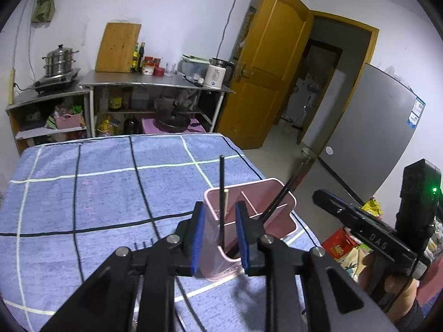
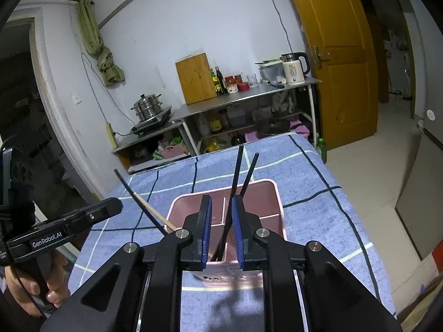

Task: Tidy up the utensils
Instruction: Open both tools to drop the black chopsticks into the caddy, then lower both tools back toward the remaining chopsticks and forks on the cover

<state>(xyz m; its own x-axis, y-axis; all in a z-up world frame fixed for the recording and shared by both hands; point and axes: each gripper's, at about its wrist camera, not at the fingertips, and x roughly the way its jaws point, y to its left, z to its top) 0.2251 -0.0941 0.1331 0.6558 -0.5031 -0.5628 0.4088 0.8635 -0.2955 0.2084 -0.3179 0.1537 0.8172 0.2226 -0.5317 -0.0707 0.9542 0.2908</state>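
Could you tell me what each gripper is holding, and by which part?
Nothing: left gripper and right gripper stand open around black chopsticks already in the pink holder.

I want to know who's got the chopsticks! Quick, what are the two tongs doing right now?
Left tongs: open, holding nothing; a black chopstick stands between the pads.
Right tongs: open, black chopsticks between the pads, not gripped.

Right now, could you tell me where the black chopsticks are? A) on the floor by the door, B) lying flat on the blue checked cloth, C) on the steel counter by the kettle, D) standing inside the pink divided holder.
D: black chopsticks lean upright inside the pink holder, which stands on the blue checked cloth.
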